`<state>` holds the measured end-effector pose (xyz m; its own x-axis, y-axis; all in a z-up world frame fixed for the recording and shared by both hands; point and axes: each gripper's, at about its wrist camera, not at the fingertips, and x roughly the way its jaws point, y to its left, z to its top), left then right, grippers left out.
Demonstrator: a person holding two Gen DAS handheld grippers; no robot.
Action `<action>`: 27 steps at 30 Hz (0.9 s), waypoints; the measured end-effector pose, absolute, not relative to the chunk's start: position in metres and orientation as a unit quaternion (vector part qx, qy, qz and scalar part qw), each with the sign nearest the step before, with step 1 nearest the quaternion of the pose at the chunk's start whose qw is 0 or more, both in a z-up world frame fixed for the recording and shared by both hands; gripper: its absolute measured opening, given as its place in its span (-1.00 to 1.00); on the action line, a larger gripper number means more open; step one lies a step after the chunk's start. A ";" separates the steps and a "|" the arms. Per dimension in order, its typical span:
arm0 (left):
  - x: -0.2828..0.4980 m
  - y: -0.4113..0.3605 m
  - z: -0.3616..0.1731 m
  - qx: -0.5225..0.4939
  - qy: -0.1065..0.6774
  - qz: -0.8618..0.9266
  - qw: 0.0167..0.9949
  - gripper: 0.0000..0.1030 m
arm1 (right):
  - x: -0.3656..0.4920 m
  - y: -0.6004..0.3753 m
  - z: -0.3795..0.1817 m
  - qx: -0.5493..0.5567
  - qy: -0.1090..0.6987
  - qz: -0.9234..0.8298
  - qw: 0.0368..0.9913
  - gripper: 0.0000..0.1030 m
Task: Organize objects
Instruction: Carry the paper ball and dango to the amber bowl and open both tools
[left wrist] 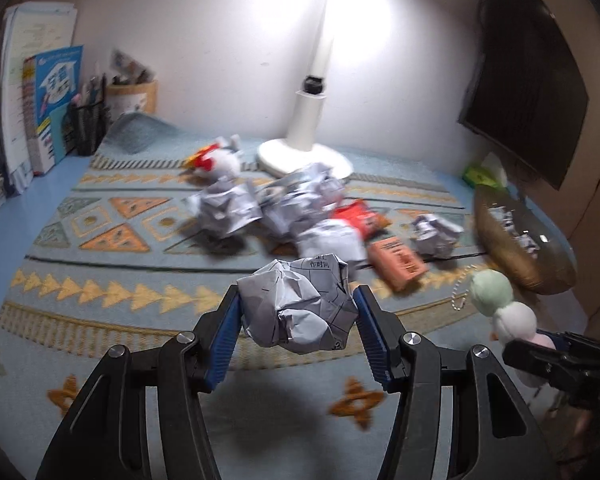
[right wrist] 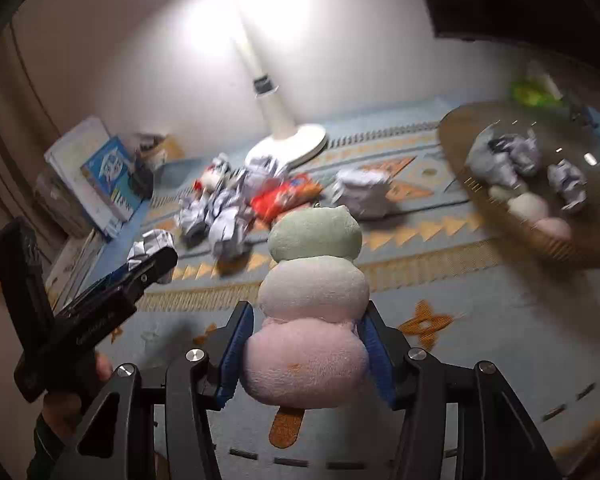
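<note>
Between the blue pads of the left tool (left wrist: 298,316) sits a crumpled paper ball (left wrist: 296,304), pinched from both sides and held clear of the patterned mat (left wrist: 100,280). The right tool (right wrist: 306,354) clamps the pink bottom lump of a 3-ball plush dango toy (right wrist: 314,296), whose green top stands free above the pads.

Risks, as I judge them: the paper ball is springy and gripped only across its middle, so a quick swing could let it slip out. The plush is top-heavy and held low, so it may sag or twist on the way to the woven basket (right wrist: 480,196), which already holds paper balls and a similar plush. Both tools are close together, so they could knock.

Readable writing is scant: printed characters on the paper ball, roughly "作时间"; the orange packet (left wrist: 398,264) is too blurred.
</note>
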<state>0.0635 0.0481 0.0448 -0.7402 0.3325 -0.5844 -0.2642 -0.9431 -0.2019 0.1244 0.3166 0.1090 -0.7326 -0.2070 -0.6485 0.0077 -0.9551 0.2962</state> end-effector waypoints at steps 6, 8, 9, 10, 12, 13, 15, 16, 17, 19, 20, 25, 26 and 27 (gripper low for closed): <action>0.060 0.161 0.112 -0.271 -0.023 0.924 0.270 0.03 | 0.137 0.412 0.195 0.263 -0.136 -0.954 -0.040 0.02; 0.053 0.195 0.128 -0.263 -0.028 0.914 0.308 0.03 | 0.136 0.436 0.207 0.249 -0.125 -0.957 -0.076 0.03; 0.050 0.210 0.135 -0.259 -0.030 0.909 0.324 0.03 | 0.133 0.446 0.209 0.249 -0.125 -0.957 -0.087 0.03; 0.048 0.223 0.141 -0.254 -0.036 0.906 0.336 0.03 | 0.129 0.455 0.208 0.252 -0.127 -0.955 -0.096 0.03; 0.047 0.247 0.149 -0.244 -0.041 0.901 0.356 0.03 | 0.119 0.472 0.202 0.263 -0.138 -0.949 -0.108 0.03; 0.046 0.261 0.150 -0.239 -0.031 0.902 0.358 0.03 | 0.115 0.478 0.199 0.267 -0.143 -0.947 -0.110 0.04; 0.042 0.283 0.147 -0.237 -0.017 0.902 0.360 0.02 | 0.106 0.491 0.192 0.274 -0.158 -0.942 -0.109 0.04; 0.037 0.292 0.144 -0.242 -0.020 0.901 0.360 0.02 | 0.102 0.499 0.188 0.279 -0.172 -0.939 -0.109 0.07; 0.034 0.298 0.140 -0.239 -0.021 0.903 0.356 0.02 | 0.099 0.508 0.184 0.286 -0.185 -0.934 -0.112 0.16; 0.027 0.310 0.134 -0.231 -0.016 0.912 0.340 0.05 | 0.094 0.520 0.176 0.299 -0.200 -0.925 -0.118 0.25; 0.022 0.317 0.129 -0.237 -0.015 0.908 0.346 0.20 | 0.095 0.523 0.174 0.303 -0.206 -0.923 -0.120 0.25; 0.015 0.322 0.109 -0.273 0.015 0.905 0.325 0.64 | 0.109 0.513 0.174 0.299 -0.201 -0.926 -0.113 0.25; 0.018 0.313 0.108 -0.275 0.008 0.904 0.327 0.64 | 0.110 0.508 0.175 0.300 -0.199 -0.927 -0.110 0.25; 0.023 0.304 0.109 -0.276 0.000 0.905 0.325 0.64 | 0.111 0.502 0.177 0.299 -0.202 -0.927 -0.100 0.25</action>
<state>0.0227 0.3042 0.1085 -0.6366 0.5870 -0.5002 -0.5874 -0.7893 -0.1787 0.1110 0.5016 0.1768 -0.8012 0.0642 -0.5950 -0.3055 -0.8988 0.3145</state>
